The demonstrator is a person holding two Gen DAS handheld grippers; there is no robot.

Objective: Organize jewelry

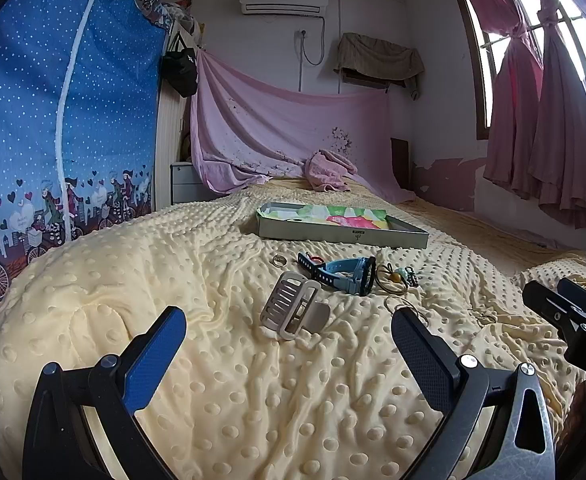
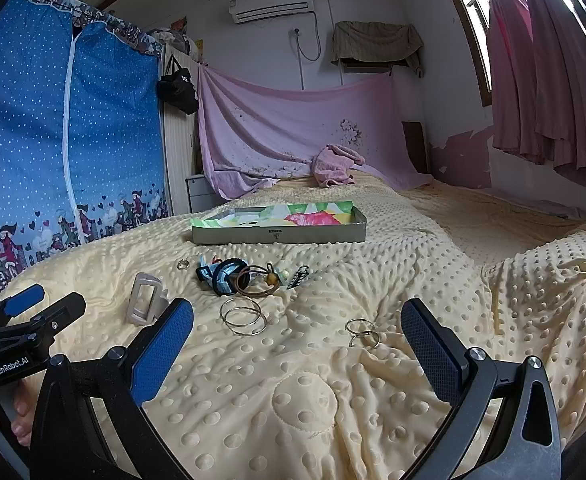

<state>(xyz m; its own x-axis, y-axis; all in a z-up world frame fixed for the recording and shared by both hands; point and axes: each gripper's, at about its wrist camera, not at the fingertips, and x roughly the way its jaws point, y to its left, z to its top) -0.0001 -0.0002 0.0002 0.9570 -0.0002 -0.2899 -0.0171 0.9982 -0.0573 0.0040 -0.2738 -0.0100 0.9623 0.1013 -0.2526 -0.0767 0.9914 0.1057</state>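
Note:
Jewelry lies on a cream dotted blanket (image 1: 253, 380). A beige hair claw (image 1: 295, 311) (image 2: 145, 298) is nearest my left gripper (image 1: 289, 330), which is open and empty just short of it. Behind lie a blue watch (image 1: 345, 274) (image 2: 223, 274), a small ring (image 1: 279, 260) (image 2: 182, 265), a brown bangle with beads (image 1: 391, 278) (image 2: 259, 280) and thin metal hoops (image 2: 243, 316). Small rings (image 2: 363, 332) lie ahead of my right gripper (image 2: 297, 326), open and empty. A shallow grey box (image 1: 343, 234) (image 2: 279, 234) with colourful lining stands farther back.
A blue zip wardrobe (image 1: 65, 120) stands left of the bed. A pink sheet (image 1: 285, 128) hangs behind, with a pink towel (image 1: 329, 170) at the bed's head. Pink curtains (image 1: 541, 120) hang at the right window. The blanket bunches into a ridge at right (image 2: 553, 280).

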